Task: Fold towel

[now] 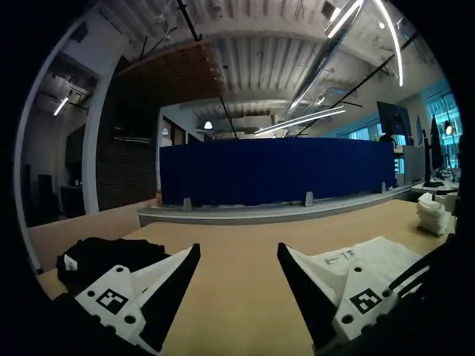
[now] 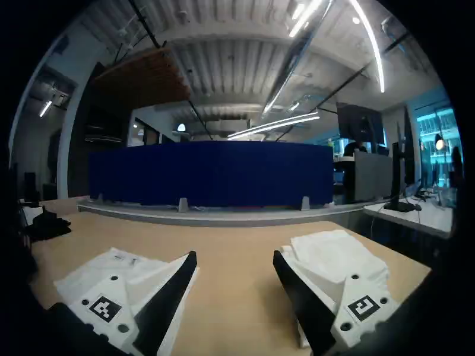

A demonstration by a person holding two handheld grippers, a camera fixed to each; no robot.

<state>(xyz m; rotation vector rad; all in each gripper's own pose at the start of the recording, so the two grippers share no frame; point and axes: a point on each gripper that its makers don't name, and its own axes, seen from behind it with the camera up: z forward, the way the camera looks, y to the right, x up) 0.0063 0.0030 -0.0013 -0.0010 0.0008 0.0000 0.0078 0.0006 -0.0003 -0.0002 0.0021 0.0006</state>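
A: How does the left gripper (image 1: 237,246) stand?

B: Its two fingers are spread wide, and between them there is nothing but the bare wooden table (image 1: 237,296). It grips nothing.

A: And the right gripper (image 2: 234,255)?

B: The same: fingers well apart, with bare wood in the gap.

A: Where is the towel?

B: The white towel (image 1: 374,252) lies flat on the table. In the left gripper view it sits behind that gripper's right finger. In the right gripper view it (image 2: 101,267) lies behind the left finger. So it is spread between the two tools. Whether either finger touches it cannot be told.

A: What else is on the table?

B: A heap of black cloth (image 1: 101,255) lies behind the left finger in the left gripper view, near the table's edge. A stack of folded white cloths (image 2: 335,255) sits behind the right finger in the right gripper view.

A: And farther out?

B: A blue partition (image 1: 273,172) runs along the far side of the table. Beyond it, to the right, a dark monitor (image 2: 359,124) stands, and long strip lights hang from the ceiling.
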